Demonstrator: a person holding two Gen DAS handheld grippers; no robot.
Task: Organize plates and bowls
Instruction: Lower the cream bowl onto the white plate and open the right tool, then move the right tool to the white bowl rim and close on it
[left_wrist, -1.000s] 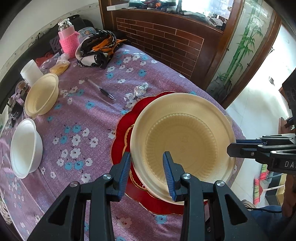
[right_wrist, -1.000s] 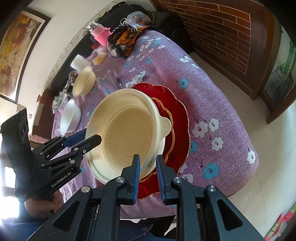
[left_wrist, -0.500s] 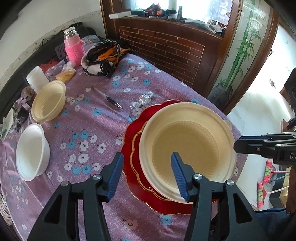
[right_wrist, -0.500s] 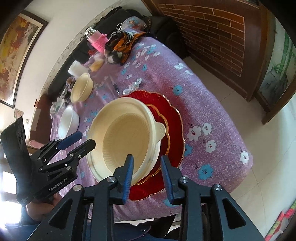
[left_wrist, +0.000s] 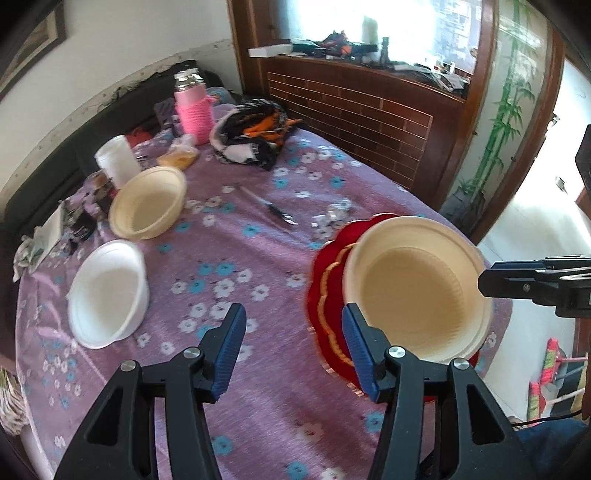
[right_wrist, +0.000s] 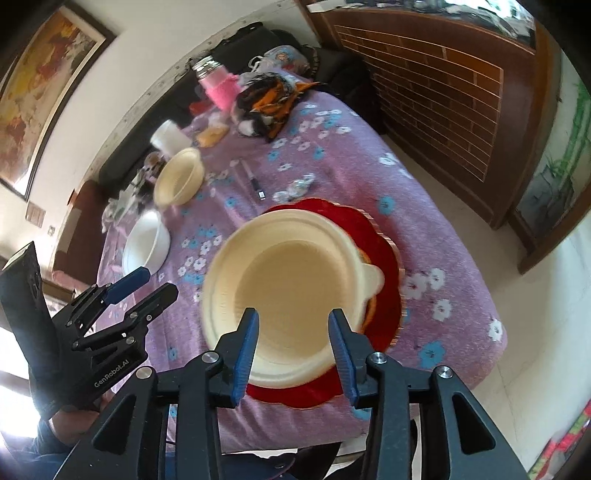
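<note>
A wide cream plate (left_wrist: 417, 295) (right_wrist: 291, 280) rests on a stack of red plates (left_wrist: 323, 295) (right_wrist: 386, 314) near the table's edge. My left gripper (left_wrist: 291, 332) hangs open over bare cloth just left of the stack, with nothing between its fingers. My right gripper (right_wrist: 294, 328) hovers above the cream plate's near rim; its jaws are opening and the pads touch nothing. A small cream bowl (left_wrist: 147, 203) (right_wrist: 179, 177) and a white bowl (left_wrist: 107, 291) (right_wrist: 146, 243) sit further left. Each gripper shows in the other's view: right gripper (left_wrist: 517, 284), left gripper (right_wrist: 140, 288).
On the purple flowered tablecloth (left_wrist: 240, 266) lie a pen (left_wrist: 273, 212) and a crumpled wrapper (left_wrist: 336, 214). At the back stand a pink-sleeved bottle (left_wrist: 194, 107), a white cup (left_wrist: 114, 162) and a patterned cloth bundle (left_wrist: 255, 136). A brick-patterned wooden cabinet (left_wrist: 369, 118) stands behind the table.
Both grippers opened away from the cream plate's rim and rose. The left one swung left over the cloth. The cream plate stays on the red plates.
</note>
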